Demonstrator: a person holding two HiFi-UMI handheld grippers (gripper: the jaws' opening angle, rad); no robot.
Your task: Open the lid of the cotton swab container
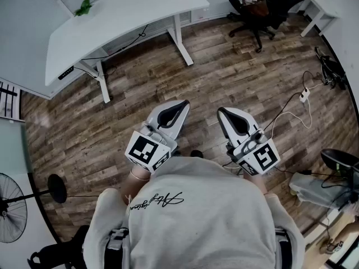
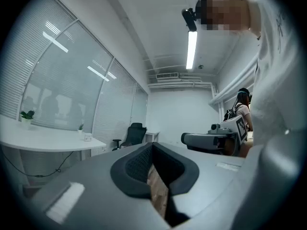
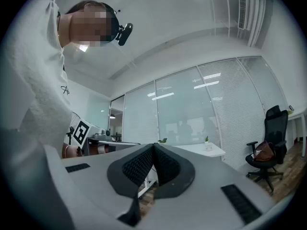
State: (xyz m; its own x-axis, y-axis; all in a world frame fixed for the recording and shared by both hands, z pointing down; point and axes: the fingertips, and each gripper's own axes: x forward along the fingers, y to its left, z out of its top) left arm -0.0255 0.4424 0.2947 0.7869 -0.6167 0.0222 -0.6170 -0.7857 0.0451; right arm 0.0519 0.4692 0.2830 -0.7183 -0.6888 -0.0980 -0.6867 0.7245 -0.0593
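No cotton swab container shows in any view. In the head view my left gripper (image 1: 184, 102) and right gripper (image 1: 221, 111) are held side by side in front of the person's chest, above the wooden floor, both pointing away. Each is shut with nothing between its jaws. The left gripper view looks along my shut left gripper (image 2: 152, 144) across the room, with the right gripper (image 2: 207, 140) beside it. The right gripper view looks along my shut right gripper (image 3: 153, 145) toward a glass wall.
A white desk (image 1: 123, 15) with a small plant (image 1: 84, 7) stands ahead to the left. A black office chair (image 1: 258, 7) is at the far right. Cables and a power strip (image 1: 304, 96) lie on the floor at right. A standing fan (image 1: 11, 206) is at the lower left.
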